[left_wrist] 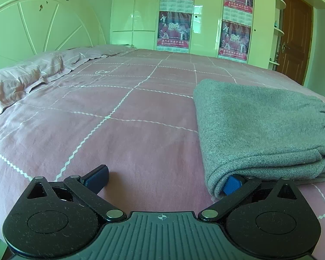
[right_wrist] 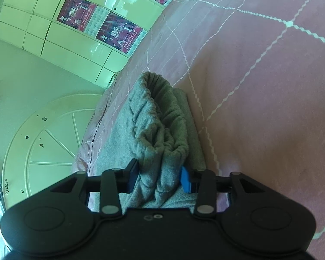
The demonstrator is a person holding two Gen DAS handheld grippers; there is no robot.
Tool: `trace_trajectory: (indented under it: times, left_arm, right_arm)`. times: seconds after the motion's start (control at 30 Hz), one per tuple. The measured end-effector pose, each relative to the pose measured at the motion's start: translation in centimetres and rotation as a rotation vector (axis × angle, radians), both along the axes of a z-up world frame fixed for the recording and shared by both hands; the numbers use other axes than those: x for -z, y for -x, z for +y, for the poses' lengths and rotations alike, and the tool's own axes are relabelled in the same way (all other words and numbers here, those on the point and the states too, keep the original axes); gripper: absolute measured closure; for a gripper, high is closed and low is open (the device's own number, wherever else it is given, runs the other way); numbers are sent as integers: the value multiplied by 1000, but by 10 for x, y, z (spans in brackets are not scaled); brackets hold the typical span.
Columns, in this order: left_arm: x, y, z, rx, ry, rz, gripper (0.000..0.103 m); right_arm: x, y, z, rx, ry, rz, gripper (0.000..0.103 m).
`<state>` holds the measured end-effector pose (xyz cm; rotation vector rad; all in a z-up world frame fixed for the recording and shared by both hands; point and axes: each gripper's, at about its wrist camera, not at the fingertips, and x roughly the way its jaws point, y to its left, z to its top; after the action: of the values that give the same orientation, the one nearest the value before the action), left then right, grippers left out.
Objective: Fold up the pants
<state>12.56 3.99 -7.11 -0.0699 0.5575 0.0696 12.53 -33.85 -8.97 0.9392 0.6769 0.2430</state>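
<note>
Grey pants (left_wrist: pixel 260 125) lie folded into a thick stack on the right of the pink bed cover (left_wrist: pixel 119 130). My left gripper (left_wrist: pixel 164 181) is open wide and low over the cover. Its right fingertip (left_wrist: pixel 231 184) is tucked under the stack's near left corner, while the left one rests on bare cover. In the right wrist view the gathered waistband of the pants (right_wrist: pixel 153 125) stands bunched between the fingers of my right gripper (right_wrist: pixel 159 178). The cloth fills the gap and touches both pads. That view is strongly rolled.
A pink pillow (left_wrist: pixel 21 82) lies at the far left under a white headboard (left_wrist: pixel 32 26). Pale wardrobe doors with posters (left_wrist: pixel 205 21) stand beyond the bed, and a brown door (left_wrist: pixel 294 34) is at the far right. The bed cover (right_wrist: pixel 260 86) stretches wide beside the pants.
</note>
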Motion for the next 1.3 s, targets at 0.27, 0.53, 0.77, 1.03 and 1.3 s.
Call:
trace_trajectory:
  times: [0.27,0.53,0.77,1.03,1.3]
  left_arm:
    - [-2,5,-3,3,-2,-29,0]
    - [-7,10,10,19,65,21,0]
    - [-29,43,43,-5,194,-48,0]
    - [-26,-32,49,80,304,38,0]
    - [-14,-76,11,189,227,109,0]
  right_arm:
    - [-3,1,7,-18,109,-7,79]
    - [-19,18,-5,-17,91,-25,68]
    - [-34,42,-27,47,103,-99,34]
    - [-10,12,-4,-14,89,-27,31]
    - [-3,0,2,-13,121,-36,32]
